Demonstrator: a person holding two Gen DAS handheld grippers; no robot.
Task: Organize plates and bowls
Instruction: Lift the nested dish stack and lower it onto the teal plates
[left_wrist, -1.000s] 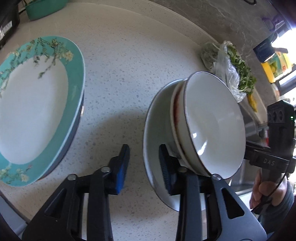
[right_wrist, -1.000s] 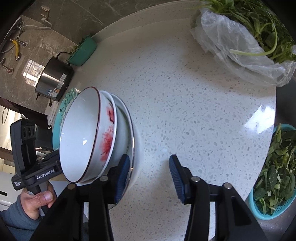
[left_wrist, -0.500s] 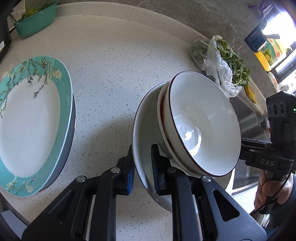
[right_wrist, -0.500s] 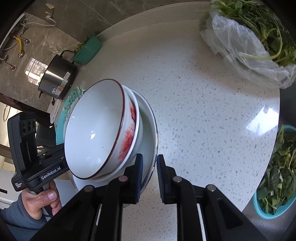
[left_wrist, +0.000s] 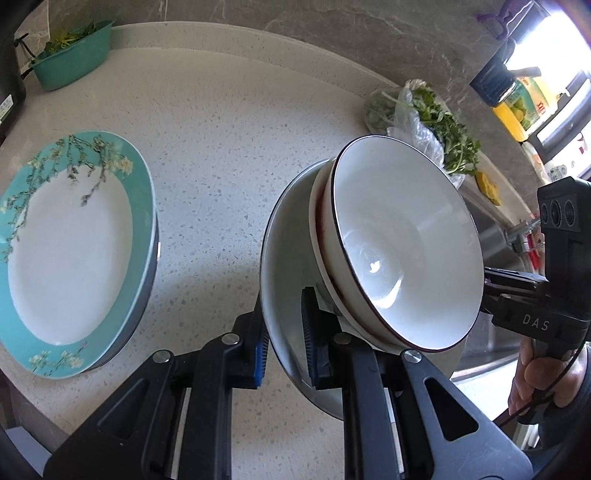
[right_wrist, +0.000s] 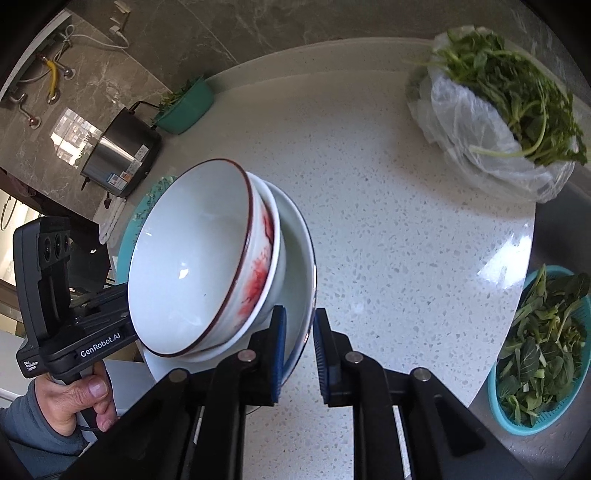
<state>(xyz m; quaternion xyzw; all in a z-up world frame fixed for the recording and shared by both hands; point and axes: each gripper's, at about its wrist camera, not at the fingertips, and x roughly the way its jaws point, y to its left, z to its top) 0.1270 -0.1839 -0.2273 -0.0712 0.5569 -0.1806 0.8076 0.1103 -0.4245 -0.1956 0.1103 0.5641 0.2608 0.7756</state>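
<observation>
Both tongs are pinching the same white plate by its rim, left tongs (left_wrist: 283, 334) on one side, right tongs (right_wrist: 298, 345) opposite. The white plate (left_wrist: 286, 258) carries two stacked bowls (left_wrist: 402, 251), just beside the teal plate (left_wrist: 74, 254) at the table's (left_wrist: 229, 147) edge.

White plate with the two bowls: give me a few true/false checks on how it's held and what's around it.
1. Both grippers clamp the white plate rim. True: left gripper and right gripper grip opposite edges.
2. The plate carries one bowl. False: two nested bowls.
3. The outer bowl has red markings. True.
4. The teal-rimmed plate is held. False: it lies on the counter.
5. The bagged greens sit inside the top bowl. False: they lie on the counter.
</observation>
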